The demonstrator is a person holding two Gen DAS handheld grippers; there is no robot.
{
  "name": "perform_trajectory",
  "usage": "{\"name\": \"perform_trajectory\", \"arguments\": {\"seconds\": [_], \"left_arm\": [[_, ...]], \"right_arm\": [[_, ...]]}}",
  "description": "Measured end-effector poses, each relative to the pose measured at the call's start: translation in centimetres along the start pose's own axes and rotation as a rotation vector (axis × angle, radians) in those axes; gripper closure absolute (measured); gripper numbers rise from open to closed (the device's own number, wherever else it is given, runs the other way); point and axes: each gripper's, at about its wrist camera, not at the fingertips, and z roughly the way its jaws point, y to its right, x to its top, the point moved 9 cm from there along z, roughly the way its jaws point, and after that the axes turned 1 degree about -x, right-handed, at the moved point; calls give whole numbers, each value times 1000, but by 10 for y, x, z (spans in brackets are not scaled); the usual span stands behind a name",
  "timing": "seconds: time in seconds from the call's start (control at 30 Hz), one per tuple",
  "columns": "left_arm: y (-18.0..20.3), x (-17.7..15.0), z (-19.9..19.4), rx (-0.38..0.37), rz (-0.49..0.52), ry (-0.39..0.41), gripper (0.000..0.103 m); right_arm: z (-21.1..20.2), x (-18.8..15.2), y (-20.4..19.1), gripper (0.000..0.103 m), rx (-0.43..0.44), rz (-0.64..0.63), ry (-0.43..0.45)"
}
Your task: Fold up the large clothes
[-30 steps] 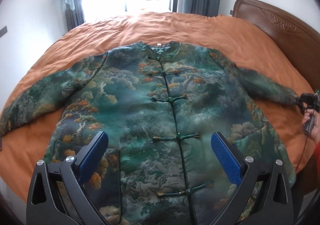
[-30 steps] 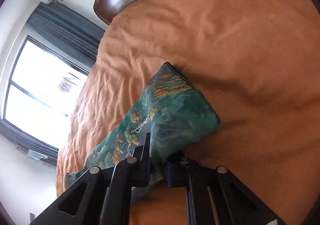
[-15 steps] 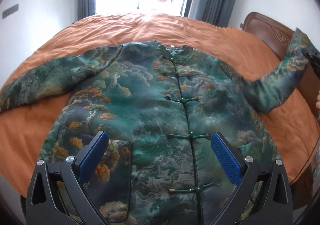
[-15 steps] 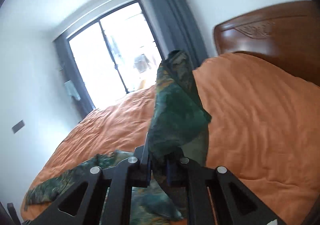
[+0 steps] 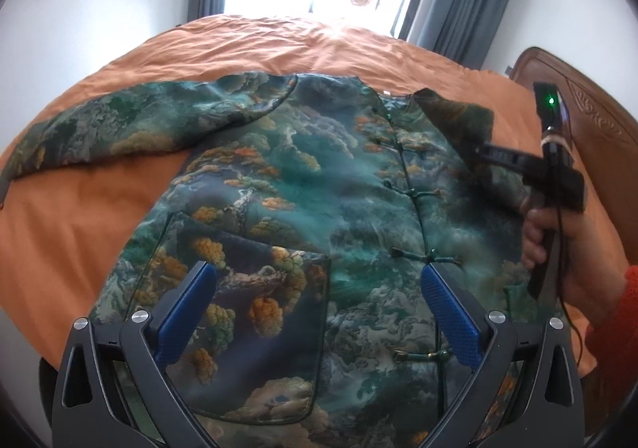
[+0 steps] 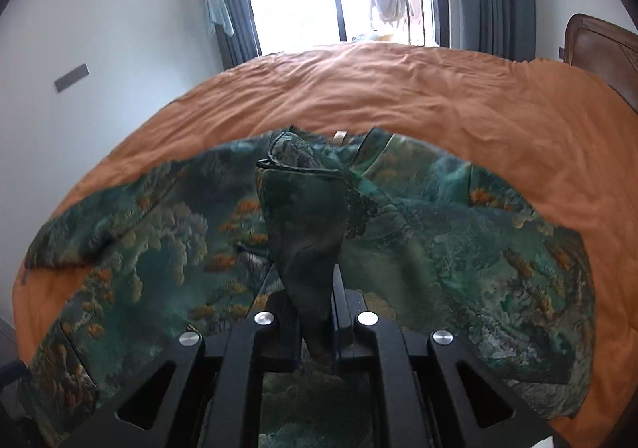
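Left wrist: left claw wide open, holding nothing, hovering over the jacket near its hem. Jacket lies front-up on the bed, far sleeve spread out flat. Right claw is above the chest with the right sleeve pinched.

Right wrist: right claw clamped on the sleeve cuff, cuff bunched and standing up.

Risk: slick fabric slips from that narrow pinch, or the sleeve lands twisted and the fold comes out lumpy.
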Motion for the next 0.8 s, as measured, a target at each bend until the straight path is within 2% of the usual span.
{"name": "perform_trajectory", "arguments": {"seconds": [0.03,0.1,0.17,0.2,0.37,0.43,0.53,0.6,0.63,0.67,0.8], "left_arm": [[0,-1,2,2,3,-5,1],[1,0,6,0,7,-13,1],[7,4,12,-11,21,-20,1],[10,7,16,-15,32,-22,1],[33,42,42,-61,73,-39,1],[50,58,59,-90,91,-52,1],[86,82,95,-121,167,-65,2],[105,97,122,-85,213,-47,9],[112,103,138,-58,224,-46,15],[115,105,154,-39,225,-56,17],[113,82,206,10,224,-187,32]], "right_arm": [[7,-7,1,88,0,-3,-16],[15,-20,-4,75,25,-16,-55],[12,-28,-5,43,70,-32,-87],[5,-29,-6,41,88,-38,-84],[-38,-45,-2,41,227,-31,-90],[-53,-51,14,41,231,-4,-83],[-71,-50,56,41,176,50,-57],[-77,-42,92,51,107,80,-36],[-79,-38,109,61,75,94,-31],[-81,-31,127,64,44,119,-21],[-73,-2,178,64,-22,190,15]]}}
